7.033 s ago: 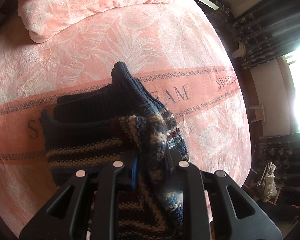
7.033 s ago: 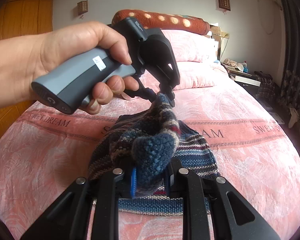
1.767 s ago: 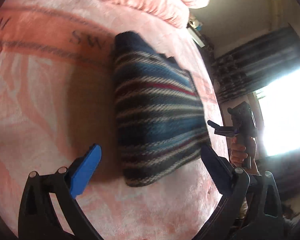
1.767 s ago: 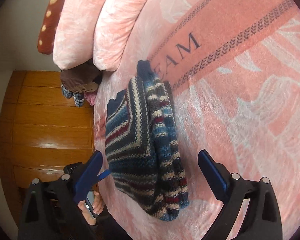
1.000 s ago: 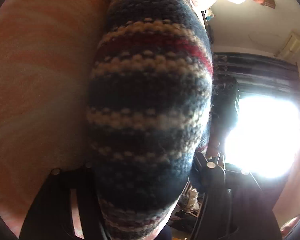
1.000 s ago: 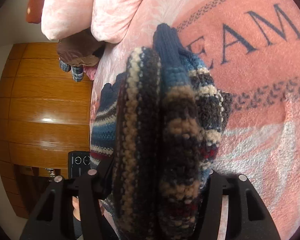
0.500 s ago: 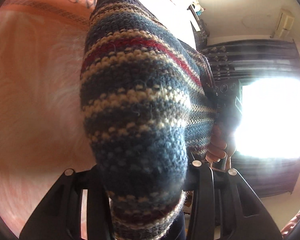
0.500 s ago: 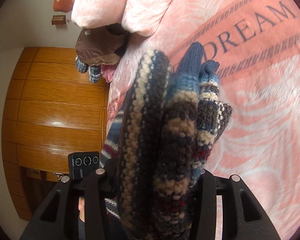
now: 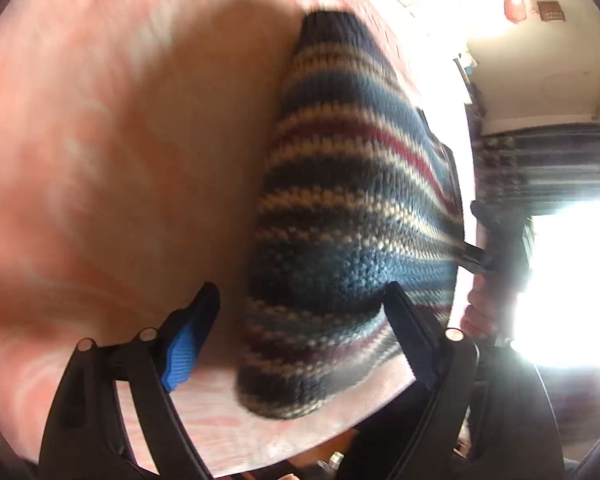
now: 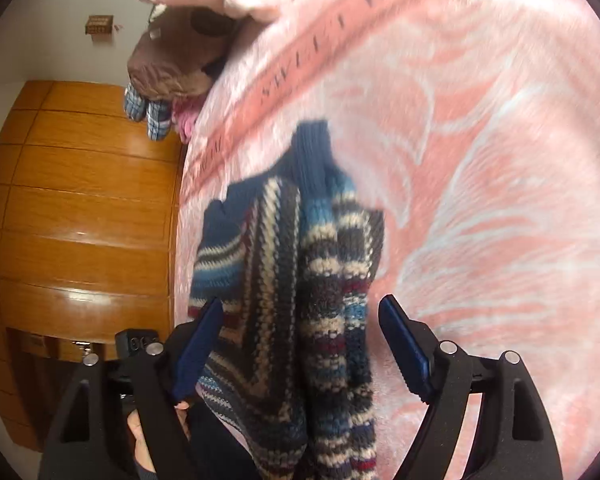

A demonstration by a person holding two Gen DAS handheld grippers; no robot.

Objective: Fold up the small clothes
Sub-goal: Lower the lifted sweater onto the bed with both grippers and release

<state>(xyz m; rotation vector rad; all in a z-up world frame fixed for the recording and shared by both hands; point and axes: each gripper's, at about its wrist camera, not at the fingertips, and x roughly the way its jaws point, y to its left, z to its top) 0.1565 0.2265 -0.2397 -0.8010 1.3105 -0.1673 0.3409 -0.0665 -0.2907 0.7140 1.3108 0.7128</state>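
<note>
Right wrist: folded sweater [image 10: 300,280] on pink bedspread [image 10: 480,180]; both hand-held grippers wide.

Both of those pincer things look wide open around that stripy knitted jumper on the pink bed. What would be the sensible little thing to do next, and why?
Probably draw both back, clear of the jumper. The left gripper and right gripper each stand open with its fingers either side of the folded knit, gripping nothing. The jumper lies in a compact bundle on the pink blanket, so the fold looks finished; pulling straight away should avoid snagging it.
</note>
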